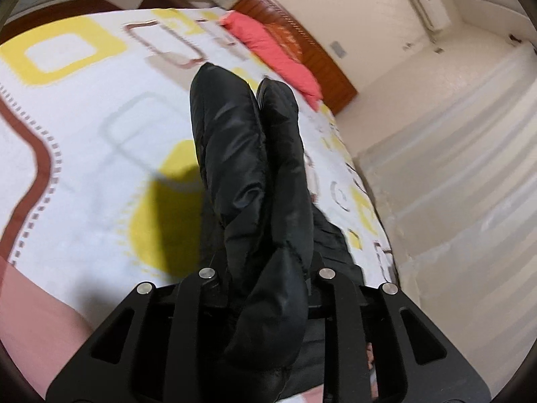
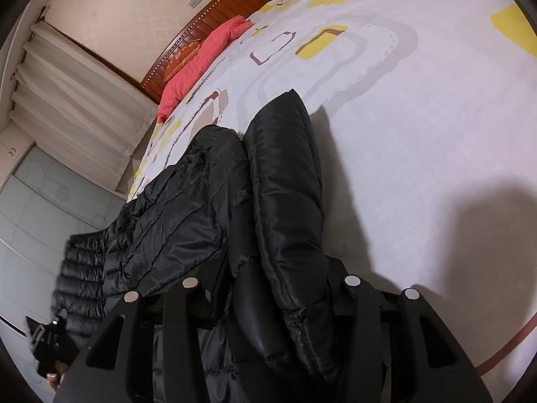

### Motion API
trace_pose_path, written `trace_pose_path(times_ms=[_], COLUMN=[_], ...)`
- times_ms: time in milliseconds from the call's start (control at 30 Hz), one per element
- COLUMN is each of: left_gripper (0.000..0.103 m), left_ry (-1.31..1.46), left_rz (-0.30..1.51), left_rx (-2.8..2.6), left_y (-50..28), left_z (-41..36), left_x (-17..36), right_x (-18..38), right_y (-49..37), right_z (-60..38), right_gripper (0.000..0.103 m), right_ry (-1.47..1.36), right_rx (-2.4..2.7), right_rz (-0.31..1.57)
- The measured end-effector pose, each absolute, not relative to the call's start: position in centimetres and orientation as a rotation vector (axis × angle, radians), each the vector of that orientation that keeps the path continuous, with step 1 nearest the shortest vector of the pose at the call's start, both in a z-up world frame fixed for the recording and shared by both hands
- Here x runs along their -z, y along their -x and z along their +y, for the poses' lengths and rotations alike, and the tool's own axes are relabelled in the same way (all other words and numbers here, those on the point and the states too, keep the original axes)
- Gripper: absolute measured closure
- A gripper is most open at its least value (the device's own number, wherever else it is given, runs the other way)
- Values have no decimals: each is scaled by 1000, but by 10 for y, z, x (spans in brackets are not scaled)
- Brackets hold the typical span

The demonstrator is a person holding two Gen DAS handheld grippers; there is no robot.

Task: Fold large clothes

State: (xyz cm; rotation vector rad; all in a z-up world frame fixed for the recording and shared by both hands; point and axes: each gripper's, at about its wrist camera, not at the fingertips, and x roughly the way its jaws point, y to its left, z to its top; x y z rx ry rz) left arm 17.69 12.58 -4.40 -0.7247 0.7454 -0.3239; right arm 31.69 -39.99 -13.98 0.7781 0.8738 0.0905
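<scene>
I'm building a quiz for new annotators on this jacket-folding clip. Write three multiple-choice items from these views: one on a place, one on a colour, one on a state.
1. Where does the pink pillow lie?
A. against the wooden headboard
B. on the floor
C. on top of the jacket

2. What colour is the puffer jacket?
A. red
B. black
C. white

3. How is the right gripper?
A. open and empty
B. clamped on the pillow
C. shut on a fold of the jacket

Key: 1 A, the pillow sits along the headboard at the bed's far end. 2 B, its quilted fabric is black. 3 C, padded fabric bulges up between the fingers.
</scene>
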Motion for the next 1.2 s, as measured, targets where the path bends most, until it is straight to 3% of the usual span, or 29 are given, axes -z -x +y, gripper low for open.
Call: trace_pose_path(times_ms=[433, 800, 1200], left_gripper=[80, 80, 81], left_ry=[560, 459, 390], left_rz=[777, 906, 944], left_rx=[391, 430, 425], left_y=[-179, -211, -237], left_z=[-20, -126, -175], left_x=[9, 59, 105], right_x=[143, 147, 155], right_y=[-307, -303, -303], right_z=[-407, -416, -423], right_gripper=[61, 61, 61], right_ry=[-817, -852, -885], right_rx=[-117, -150, -174], right_rz=[854, 851, 839])
